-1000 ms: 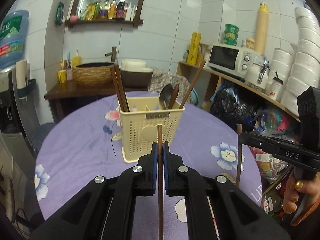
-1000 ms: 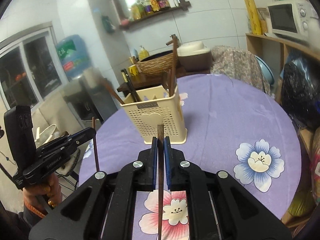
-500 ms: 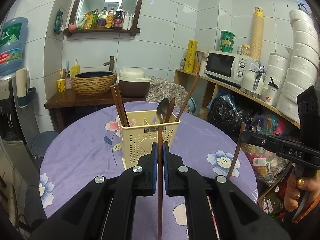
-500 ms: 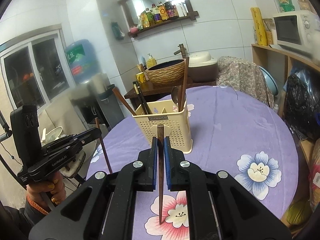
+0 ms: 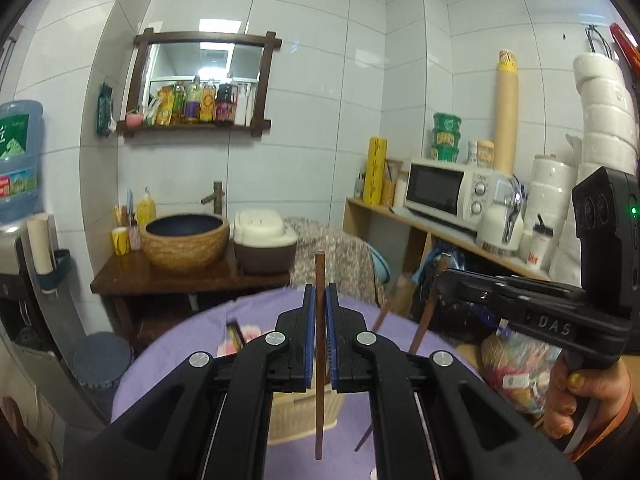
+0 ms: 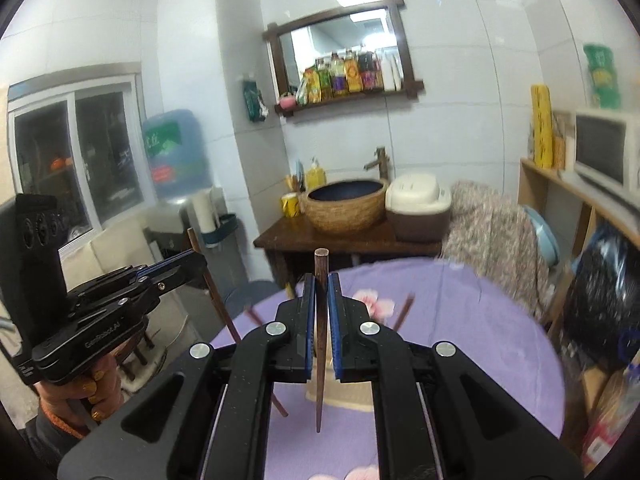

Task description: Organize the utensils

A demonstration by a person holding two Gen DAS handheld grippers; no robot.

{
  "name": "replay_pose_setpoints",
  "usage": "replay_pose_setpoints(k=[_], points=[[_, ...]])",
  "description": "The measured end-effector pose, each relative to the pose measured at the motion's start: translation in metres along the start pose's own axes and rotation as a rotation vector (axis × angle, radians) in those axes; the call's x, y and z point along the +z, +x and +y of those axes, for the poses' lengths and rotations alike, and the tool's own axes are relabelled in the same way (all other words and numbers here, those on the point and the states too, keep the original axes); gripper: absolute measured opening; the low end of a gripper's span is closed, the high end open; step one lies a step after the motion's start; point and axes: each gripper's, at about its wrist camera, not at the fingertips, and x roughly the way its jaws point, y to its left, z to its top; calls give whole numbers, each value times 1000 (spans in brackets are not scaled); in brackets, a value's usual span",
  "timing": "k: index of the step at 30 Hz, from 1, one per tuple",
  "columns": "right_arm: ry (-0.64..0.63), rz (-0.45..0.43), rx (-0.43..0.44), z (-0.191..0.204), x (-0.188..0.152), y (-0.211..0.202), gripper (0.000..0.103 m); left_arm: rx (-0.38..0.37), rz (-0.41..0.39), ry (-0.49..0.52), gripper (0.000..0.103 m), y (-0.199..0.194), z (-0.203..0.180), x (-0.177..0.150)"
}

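We have lifted both chopsticks above the holder.
Left tongs pinch a brown chopstick; right tongs pinch a dark chopstick, upright at frame centre; cream holder now sits low, behind them, on the purple worktop.

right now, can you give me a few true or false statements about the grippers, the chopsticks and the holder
1. The left gripper is shut on a chopstick. True.
2. The right gripper is open and holds nothing. False: it grips a dark chopstick.
3. Both chopsticks hang with tips downward. True.
4. The cream utensil holder sits on the wooden side table. False: it sits on the purple tablecloth.
5. The microwave is on the floor. False: on a shelf.
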Motion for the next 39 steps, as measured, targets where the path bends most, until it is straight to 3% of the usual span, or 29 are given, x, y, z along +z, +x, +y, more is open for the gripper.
replay_pose_setpoints(k=[3, 8, 12, 15, 25, 34, 35, 36, 37, 38, 39], points=[[-16, -35, -24, 6, 30, 6, 8, 16, -28, -25, 6, 10, 3, 31], [-44, -79, -74, 11, 46, 21, 8, 84, -49, -32, 6, 34, 8, 42], [-48, -67, -103, 6, 29, 46, 8, 167, -25, -18, 6, 67, 8, 23], [-59, -38, -121, 1, 8, 66, 8, 187, 15, -8, 6, 85, 10, 3], [-32, 71, -139, -16, -59, 103, 8, 170, 181, -9, 6, 114, 19, -64], [-19, 64, -146, -22, -69, 101, 9, 159, 187, -16, 7, 105, 23, -72], [-16, 58, -146, -22, -69, 98, 13, 156, 176, -17, 8, 99, 23, -72], [-17, 47, -151, -22, -70, 93, 26, 154, 163, -14, 11, 93, 23, -71], [-22, 33, -157, -21, -72, 88, 37, 152, 152, -12, 21, 88, 22, -71], [-27, 16, -164, -20, -73, 81, 59, 150, 138, -12, 38, 81, 22, -72], [-36, -10, -173, -19, -75, 72, 72, 144, 116, -14, 47, 69, 20, -73]])
